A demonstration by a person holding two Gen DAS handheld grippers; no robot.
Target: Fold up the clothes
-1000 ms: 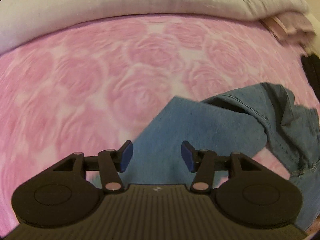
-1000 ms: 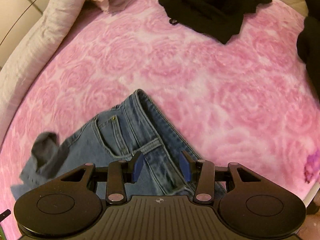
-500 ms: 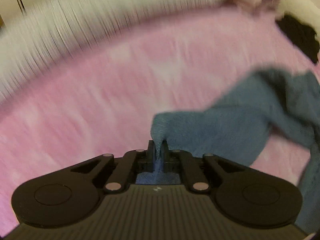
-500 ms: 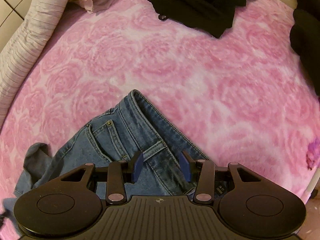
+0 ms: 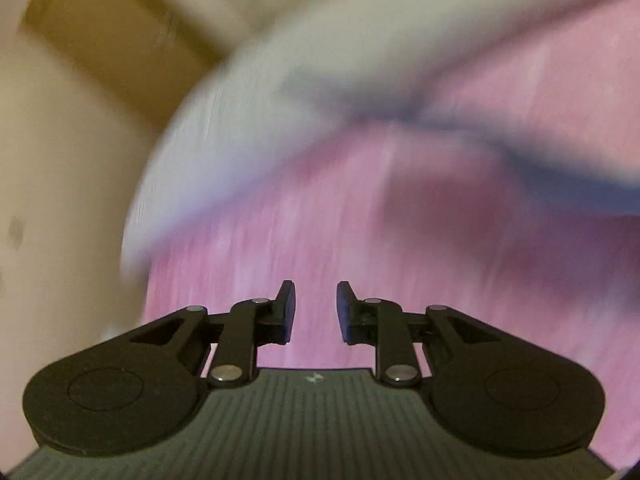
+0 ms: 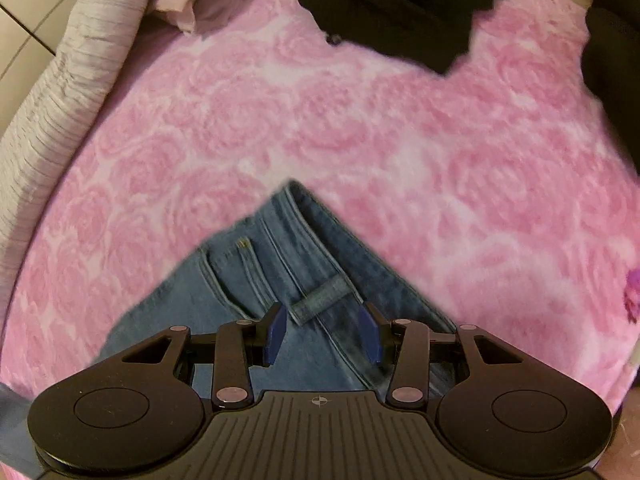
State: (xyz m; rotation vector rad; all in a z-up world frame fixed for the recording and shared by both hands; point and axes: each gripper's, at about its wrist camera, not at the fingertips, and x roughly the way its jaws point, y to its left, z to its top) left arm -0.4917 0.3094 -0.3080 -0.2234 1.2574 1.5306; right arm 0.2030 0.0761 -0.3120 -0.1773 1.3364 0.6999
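The jeans (image 6: 280, 292) lie on the pink rose-patterned bedspread (image 6: 400, 140), waistband corner pointing away from the right wrist camera, with a belt loop (image 6: 324, 296) and a pocket seam in plain view. The right tongs (image 6: 323, 334) hover just over the waistband, released, their blue pads (image 6: 276, 332) standing apart to either side of the belt loop and pressing on nothing. Beyond the denim the bedspread runs up to a black garment (image 6: 400, 4) at the far edge, a second dark piece (image 6: 612, 60) at the right, a pale pink folded cloth (image 6: 192, 4) and a striped grey-white quilt roll (image 6: 68, 92) along the left.

The left tongs (image 5: 316, 312) are opening, with nothing between the pads (image 5: 288, 308); only pink bedspread (image 5: 320, 232) shows in the gap. That view is heavily blurred: a smeared blue streak (image 5: 560, 160), probably denim, crosses the upper right, a whitish mass (image 5: 240, 128) sits above, and a cream wall (image 5: 52, 200) fills the left.
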